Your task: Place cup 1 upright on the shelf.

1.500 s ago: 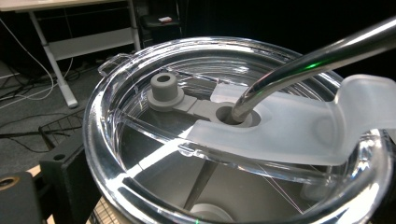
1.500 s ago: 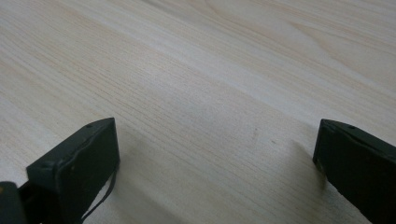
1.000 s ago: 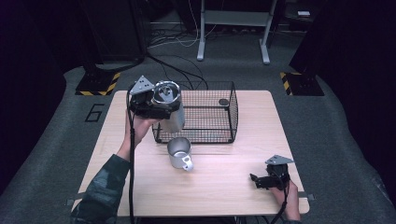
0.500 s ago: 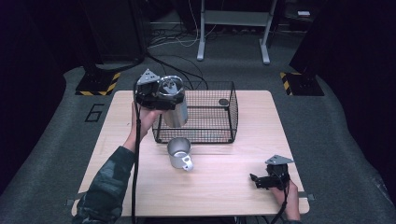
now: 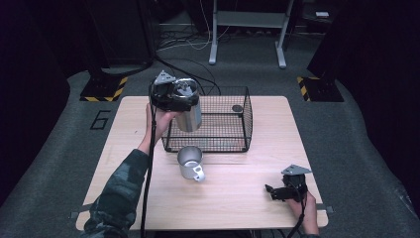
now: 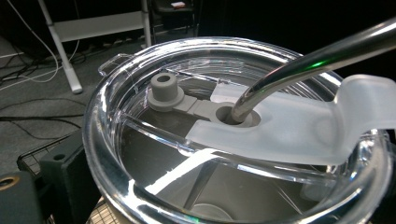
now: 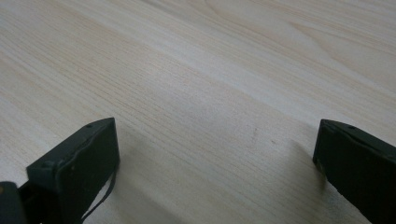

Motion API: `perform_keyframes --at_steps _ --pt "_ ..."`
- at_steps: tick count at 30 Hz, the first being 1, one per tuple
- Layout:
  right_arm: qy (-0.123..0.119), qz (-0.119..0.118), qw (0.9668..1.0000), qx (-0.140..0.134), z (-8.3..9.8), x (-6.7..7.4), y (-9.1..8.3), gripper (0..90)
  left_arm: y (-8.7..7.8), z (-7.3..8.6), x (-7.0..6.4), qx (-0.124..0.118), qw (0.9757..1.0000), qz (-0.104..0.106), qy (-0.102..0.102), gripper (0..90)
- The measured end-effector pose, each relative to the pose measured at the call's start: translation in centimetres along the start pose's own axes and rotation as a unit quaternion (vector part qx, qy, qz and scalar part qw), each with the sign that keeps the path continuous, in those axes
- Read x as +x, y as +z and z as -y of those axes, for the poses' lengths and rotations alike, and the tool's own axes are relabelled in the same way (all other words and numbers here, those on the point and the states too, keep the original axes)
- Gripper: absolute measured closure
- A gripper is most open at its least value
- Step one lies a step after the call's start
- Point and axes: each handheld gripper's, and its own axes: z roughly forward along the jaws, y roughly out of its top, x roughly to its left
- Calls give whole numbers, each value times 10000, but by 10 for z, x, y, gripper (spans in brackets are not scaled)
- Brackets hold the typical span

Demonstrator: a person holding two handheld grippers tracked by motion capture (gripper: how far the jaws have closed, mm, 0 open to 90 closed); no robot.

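Tumbler sits clamped in my left gripper above the basket, its clear lid and straw close up, while my right gripper rests with jaws apart on the bench.

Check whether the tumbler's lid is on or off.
On: the clear lid sits on the tumbler, a metal straw through it.

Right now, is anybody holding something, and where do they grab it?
The left gripper holds the steel tumbler near its lidded top. The right gripper is open, holding nothing.
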Motion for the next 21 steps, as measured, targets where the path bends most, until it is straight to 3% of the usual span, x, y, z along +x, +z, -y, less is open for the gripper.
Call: perform_keyframes --at_steps 21 --pt "45 9 10000 -14 0 1 0 0 33 14 12 263 9994 -203 -108 37"
